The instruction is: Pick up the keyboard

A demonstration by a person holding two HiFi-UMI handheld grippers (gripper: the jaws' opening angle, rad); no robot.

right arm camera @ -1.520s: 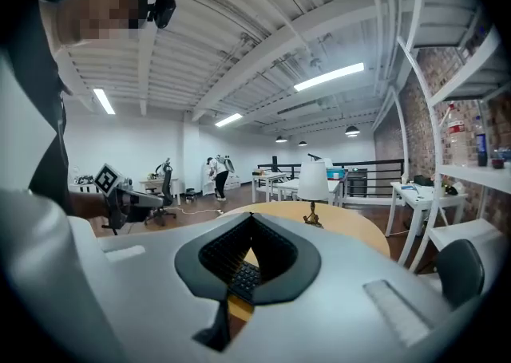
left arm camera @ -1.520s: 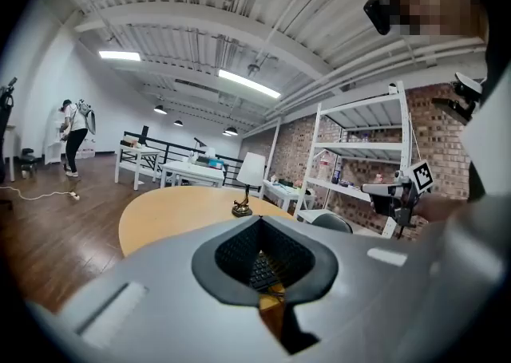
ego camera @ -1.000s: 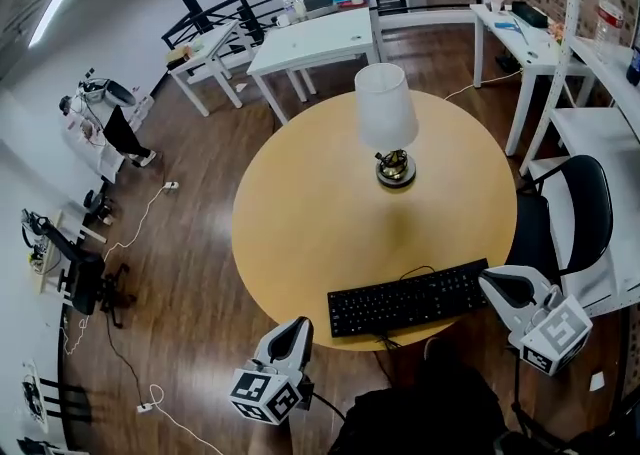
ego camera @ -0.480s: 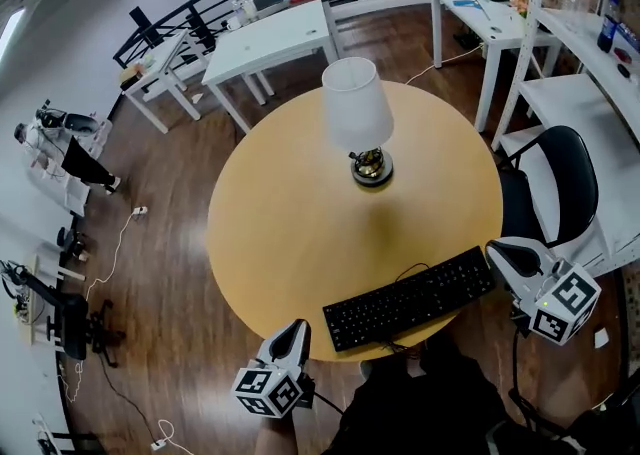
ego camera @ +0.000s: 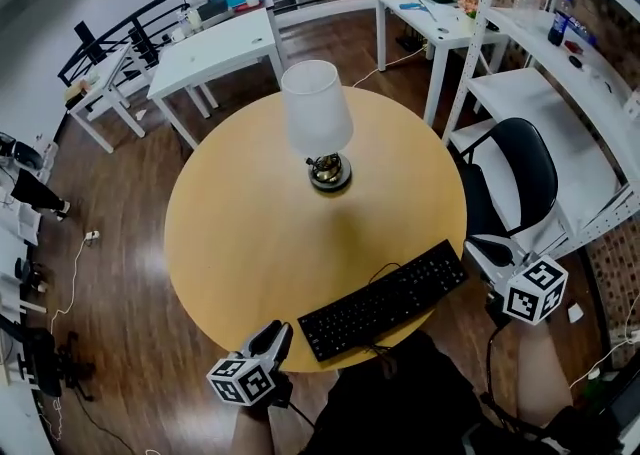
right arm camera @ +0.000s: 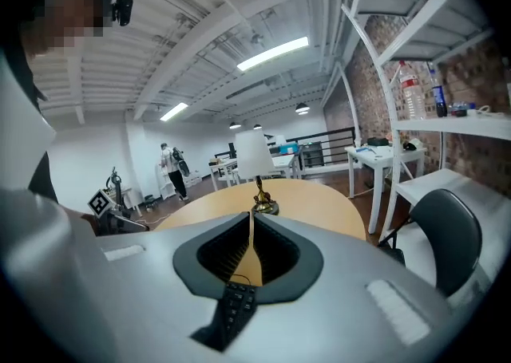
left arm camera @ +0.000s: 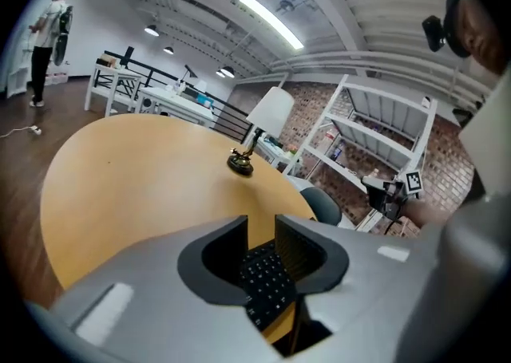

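Observation:
A black keyboard (ego camera: 385, 300) lies near the front edge of the round yellow table (ego camera: 250, 233), its cable curling behind it. My left gripper (ego camera: 279, 330) is just off the keyboard's left end, beside the table edge. In the left gripper view its jaws (left arm camera: 261, 227) have just been opening and stand apart, with the keyboard (left arm camera: 266, 282) beyond the gap and nothing between the pads. My right gripper (ego camera: 477, 245) hangs off the keyboard's right end. Its jaws (right arm camera: 251, 222) have just been opening to a thin slit, empty, with the keyboard (right arm camera: 232, 310) below.
A table lamp (ego camera: 318, 121) with a white shade stands at the table's middle. A black chair (ego camera: 512, 178) sits close to the table's right side, with white shelving (ego camera: 560, 93) behind it. White desks (ego camera: 215, 48) stand farther back.
Both grippers have sunk toward the table's front edge. The left one has come closer to the keyboard's left end, and its jaws have spread.

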